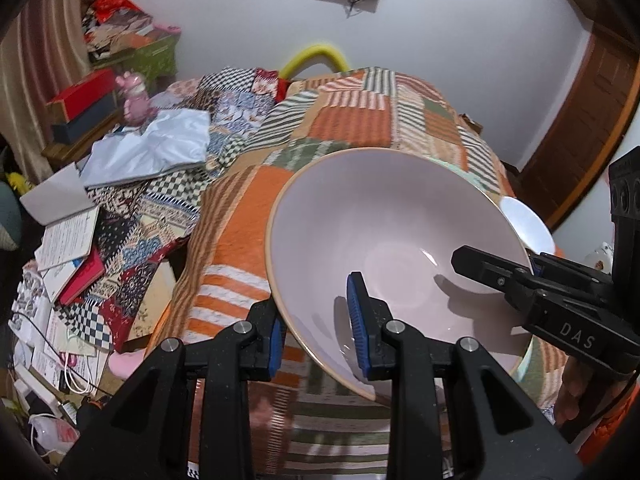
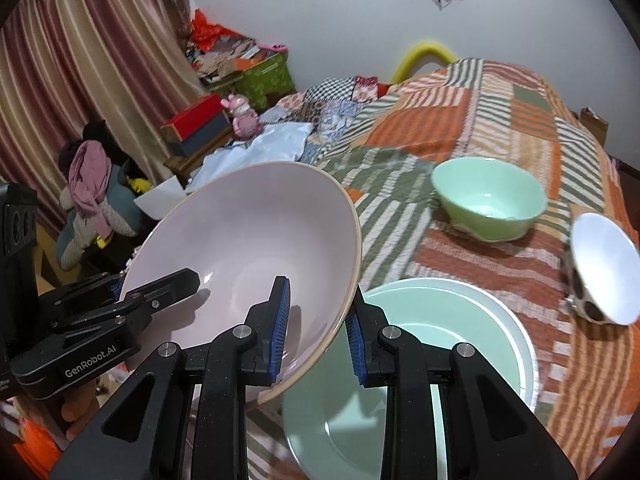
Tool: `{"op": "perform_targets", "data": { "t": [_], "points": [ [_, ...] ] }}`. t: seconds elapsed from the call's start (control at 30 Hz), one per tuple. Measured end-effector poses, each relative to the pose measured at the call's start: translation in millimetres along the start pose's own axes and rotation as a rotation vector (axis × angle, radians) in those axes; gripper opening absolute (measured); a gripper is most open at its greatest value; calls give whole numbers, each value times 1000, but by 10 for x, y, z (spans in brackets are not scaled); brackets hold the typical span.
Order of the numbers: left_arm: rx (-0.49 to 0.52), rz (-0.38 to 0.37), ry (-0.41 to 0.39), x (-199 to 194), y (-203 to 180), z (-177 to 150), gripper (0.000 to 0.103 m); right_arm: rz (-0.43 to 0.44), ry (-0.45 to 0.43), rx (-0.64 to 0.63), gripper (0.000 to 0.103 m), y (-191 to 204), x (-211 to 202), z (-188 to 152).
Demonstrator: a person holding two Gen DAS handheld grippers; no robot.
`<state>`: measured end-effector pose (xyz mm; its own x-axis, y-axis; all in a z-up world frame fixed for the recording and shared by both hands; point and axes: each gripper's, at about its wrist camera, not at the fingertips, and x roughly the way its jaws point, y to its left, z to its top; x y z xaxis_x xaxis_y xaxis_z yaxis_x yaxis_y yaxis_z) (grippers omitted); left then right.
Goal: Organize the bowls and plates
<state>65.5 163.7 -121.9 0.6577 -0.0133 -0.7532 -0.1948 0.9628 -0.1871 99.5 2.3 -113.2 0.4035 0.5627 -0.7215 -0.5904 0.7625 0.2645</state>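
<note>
A large pale pink bowl (image 1: pixel 392 232) with a tan rim is held tilted above the patchwork bed. My left gripper (image 1: pixel 316 332) straddles its near-left rim, one blue pad inside and one outside, with a visible gap. My right gripper (image 2: pixel 316 320) straddles the opposite rim (image 2: pixel 352 216) the same way; it also shows in the left wrist view (image 1: pixel 520 276). Below lies a mint green plate (image 2: pixel 400 392) on a white plate (image 2: pixel 520 344). A green bowl (image 2: pixel 488 204) and a white spotted bowl (image 2: pixel 604 268) sit further right.
The bed is covered by an orange, green and white striped quilt (image 2: pixel 500 108). Papers, books and a pink toy (image 1: pixel 136 100) clutter the left side. A brown door (image 1: pixel 580 120) is at the far right. Striped curtains (image 2: pixel 80 60) hang at the left.
</note>
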Motion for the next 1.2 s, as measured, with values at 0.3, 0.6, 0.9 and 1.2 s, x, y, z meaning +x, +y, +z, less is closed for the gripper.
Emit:
{"op": "perform_targets", "data": {
  "t": [0.3, 0.6, 0.9, 1.2],
  "points": [
    [-52, 4, 55, 290, 304, -79, 28, -1, 93, -21, 24, 93, 440, -13],
    [-92, 20, 95, 506, 571, -151, 28, 1, 186, -48, 24, 167, 788, -52],
    [-100, 14, 136, 678, 699, -241, 28, -4, 226, -62, 25, 211, 939, -50],
    [-102, 18, 105, 534, 747, -233, 28, -18, 192, -64, 26, 157, 810, -12]
  ]
}}
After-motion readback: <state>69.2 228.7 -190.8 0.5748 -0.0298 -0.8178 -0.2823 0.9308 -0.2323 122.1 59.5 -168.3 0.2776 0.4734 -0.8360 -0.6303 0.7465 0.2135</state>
